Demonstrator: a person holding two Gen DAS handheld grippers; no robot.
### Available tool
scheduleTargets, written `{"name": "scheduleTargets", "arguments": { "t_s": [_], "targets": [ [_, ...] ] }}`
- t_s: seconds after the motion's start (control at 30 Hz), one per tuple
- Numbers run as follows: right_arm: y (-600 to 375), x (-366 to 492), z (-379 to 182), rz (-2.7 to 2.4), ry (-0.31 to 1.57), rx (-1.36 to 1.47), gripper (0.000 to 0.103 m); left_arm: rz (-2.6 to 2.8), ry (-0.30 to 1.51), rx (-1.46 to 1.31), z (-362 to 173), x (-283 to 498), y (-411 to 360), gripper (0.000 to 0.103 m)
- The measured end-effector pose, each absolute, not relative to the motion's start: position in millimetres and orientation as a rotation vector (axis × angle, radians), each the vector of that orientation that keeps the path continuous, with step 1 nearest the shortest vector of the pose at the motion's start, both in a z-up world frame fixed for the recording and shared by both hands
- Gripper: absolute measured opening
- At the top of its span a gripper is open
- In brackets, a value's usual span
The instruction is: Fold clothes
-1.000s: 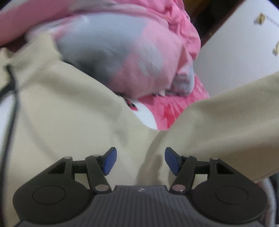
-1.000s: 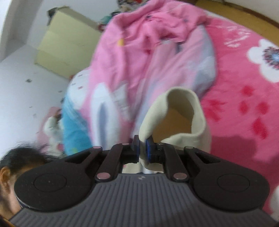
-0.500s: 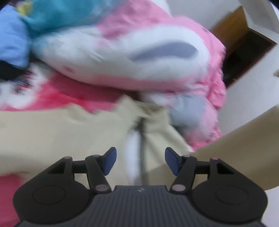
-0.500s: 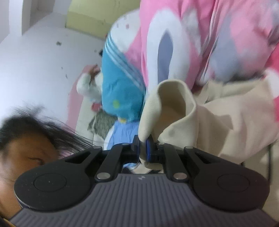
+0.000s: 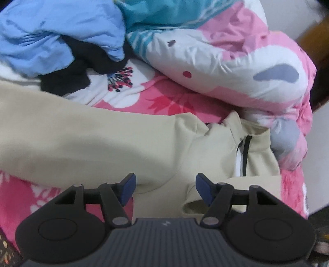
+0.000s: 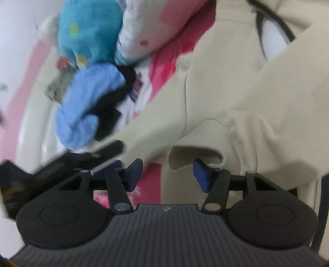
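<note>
A cream sweatshirt (image 5: 98,139) lies spread on the pink floral bedsheet (image 5: 164,102), its black cord (image 5: 244,156) near the collar. My left gripper (image 5: 165,180) hovers over the shirt's near edge. Its jaws are apart and still opening, with nothing pressed between the blue pads. In the right wrist view the same sweatshirt (image 6: 246,98) fills the right side. My right gripper (image 6: 167,166) is opening. A sleeve cuff (image 6: 195,152) lies slack just ahead of its pads, and neither pad touches it.
A bulky pink-and-white quilt (image 5: 236,61) is piled behind the sweatshirt. A light blue garment (image 5: 51,30) and a black one (image 5: 82,67) lie at the back left, with a teal cloth (image 5: 164,12) above them. A blurred black shape (image 6: 61,164) sits at the lower left of the right wrist view.
My right gripper came down toward the bed and let go of the cream cuff it had pinched. My left gripper swept sideways across the sweatshirt, and the blue and black clothes came into view.
</note>
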State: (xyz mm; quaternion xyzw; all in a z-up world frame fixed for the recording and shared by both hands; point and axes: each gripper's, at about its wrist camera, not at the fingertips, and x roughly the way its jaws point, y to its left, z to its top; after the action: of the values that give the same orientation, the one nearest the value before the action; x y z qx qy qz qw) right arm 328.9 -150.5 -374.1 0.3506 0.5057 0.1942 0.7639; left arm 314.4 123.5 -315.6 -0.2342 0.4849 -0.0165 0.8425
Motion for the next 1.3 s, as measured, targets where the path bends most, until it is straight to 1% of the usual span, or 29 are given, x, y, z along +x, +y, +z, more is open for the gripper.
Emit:
{"name": "scheduleTargets", "arguments": {
  "t_s": [0.1,0.27,0.43,0.63,0.67,0.7,0.73,0.77,0.8,0.83,0.9,0.97,1.03,1.07,1.1,1.13,1.2,1.23,1.3],
  "targets": [
    [-186,308,-360,0.373,1.036,0.78,0.054,-0.08,1.038,-0.443,-319,322,107,0.065],
    [-268,270,-344,0.177,0.999,0.717,0.054,-0.168,1.022,-0.288,-314,330,62,0.066],
    [-341,247,-351,-0.031,0.998,0.621,0.052,-0.218,1.051,-0.215,-316,330,31,0.066],
    [-376,232,-362,-0.057,0.997,0.689,0.052,-0.269,1.091,0.072,-334,319,2,0.065],
    [-376,231,-365,-0.049,1.006,0.699,0.052,-0.274,1.105,0.103,-339,318,-1,0.063],
    [-373,233,-369,-0.038,1.016,0.704,0.052,-0.278,1.118,0.134,-344,318,-3,0.059],
    [-370,234,-372,-0.027,1.025,0.709,0.052,-0.255,1.139,0.161,-351,319,-3,0.049],
    [-367,235,-376,-0.015,1.035,0.715,0.052,-0.203,1.171,0.18,-357,321,3,0.044],
    [-364,236,-380,-0.004,1.044,0.72,0.052,-0.145,1.206,0.194,-363,322,9,0.034],
    [-361,237,-383,0.006,1.052,0.723,0.052,-0.09,1.239,0.189,-367,323,18,0.03],
    [-359,236,-385,0.019,1.065,0.722,0.052,0.012,1.292,0.135,-368,319,42,0.03],
    [-361,235,-388,0.02,1.084,0.722,0.052,0.069,1.302,0.094,-358,311,58,0.03],
    [-362,235,-389,0.026,1.097,0.723,0.052,0.099,1.282,0.055,-342,305,69,0.03],
    [-363,236,-390,0.03,1.1,0.722,0.052,0.076,1.239,0.029,-329,302,68,0.03],
    [-363,237,-390,0.036,1.104,0.717,0.052,0.031,1.193,0.006,-319,302,63,0.032],
    [-362,239,-390,0.044,1.106,0.706,0.052,-0.022,1.148,-0.013,-309,304,57,0.038],
    [-359,241,-391,0.061,1.109,0.697,0.052,-0.164,1.092,-0.028,-302,312,36,0.042],
    [-357,241,-391,0.068,1.11,0.693,0.052,-0.232,1.082,-0.02,-305,316,23,0.042],
    [-355,239,-390,0.069,1.114,0.658,0.052,-0.291,1.119,0.038,-325,320,-1,0.042]
  ]
}}
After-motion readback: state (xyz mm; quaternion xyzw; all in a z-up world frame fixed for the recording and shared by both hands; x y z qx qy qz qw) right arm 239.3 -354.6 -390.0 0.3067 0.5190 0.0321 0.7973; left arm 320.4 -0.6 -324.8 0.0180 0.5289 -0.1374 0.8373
